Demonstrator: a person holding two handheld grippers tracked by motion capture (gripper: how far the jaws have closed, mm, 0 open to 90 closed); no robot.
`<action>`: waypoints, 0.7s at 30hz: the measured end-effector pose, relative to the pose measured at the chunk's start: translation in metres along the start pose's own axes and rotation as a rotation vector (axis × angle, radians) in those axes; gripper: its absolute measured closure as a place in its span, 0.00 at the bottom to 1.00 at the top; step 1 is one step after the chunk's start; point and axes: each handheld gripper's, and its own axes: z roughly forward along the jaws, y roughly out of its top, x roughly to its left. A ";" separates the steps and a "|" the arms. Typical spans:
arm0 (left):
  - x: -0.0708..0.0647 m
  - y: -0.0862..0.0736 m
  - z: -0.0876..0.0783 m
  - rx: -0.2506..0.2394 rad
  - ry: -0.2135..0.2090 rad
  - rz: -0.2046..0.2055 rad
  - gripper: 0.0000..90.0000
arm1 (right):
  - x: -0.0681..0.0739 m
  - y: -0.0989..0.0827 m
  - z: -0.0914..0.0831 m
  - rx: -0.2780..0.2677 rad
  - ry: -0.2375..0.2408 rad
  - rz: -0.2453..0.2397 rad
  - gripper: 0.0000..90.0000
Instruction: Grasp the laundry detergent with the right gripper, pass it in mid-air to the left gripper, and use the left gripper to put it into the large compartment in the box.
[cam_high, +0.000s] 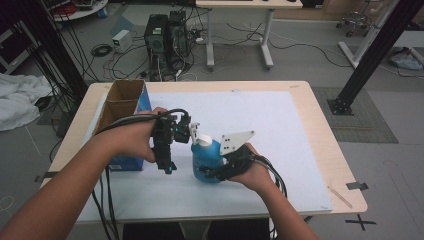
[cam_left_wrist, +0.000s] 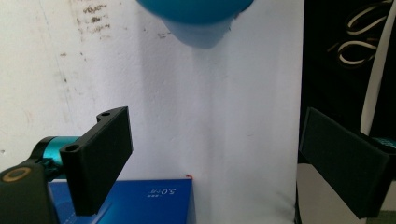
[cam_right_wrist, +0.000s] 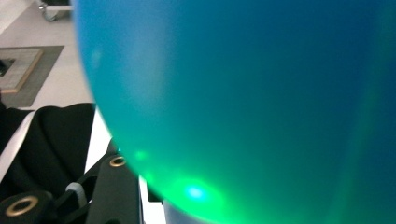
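At mid-table your right gripper (cam_high: 212, 172) is clamped on the blue pump bottle (cam_high: 206, 159), while your left gripper (cam_high: 186, 129), jaws apart beside the pump head (cam_high: 196, 132), has yet to press it.

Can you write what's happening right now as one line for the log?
right gripper: shut on blue pump bottle | left gripper: open, beside pump top | open cardboard box: behind left hand

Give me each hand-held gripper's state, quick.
Left hand-held gripper: open, nothing between its jaws.
Right hand-held gripper: shut on the blue pump bottle.
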 end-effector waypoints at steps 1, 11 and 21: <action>0.000 0.000 0.000 0.000 0.000 0.000 0.11 | 0.001 0.000 0.001 -0.001 0.009 -0.005 0.51; -0.006 0.014 -0.005 -0.004 -0.008 0.031 0.10 | 0.002 0.002 0.014 -0.005 0.069 -0.026 0.51; -0.007 0.024 -0.004 0.009 -0.008 0.045 0.10 | 0.005 0.012 0.027 0.000 0.099 -0.043 0.51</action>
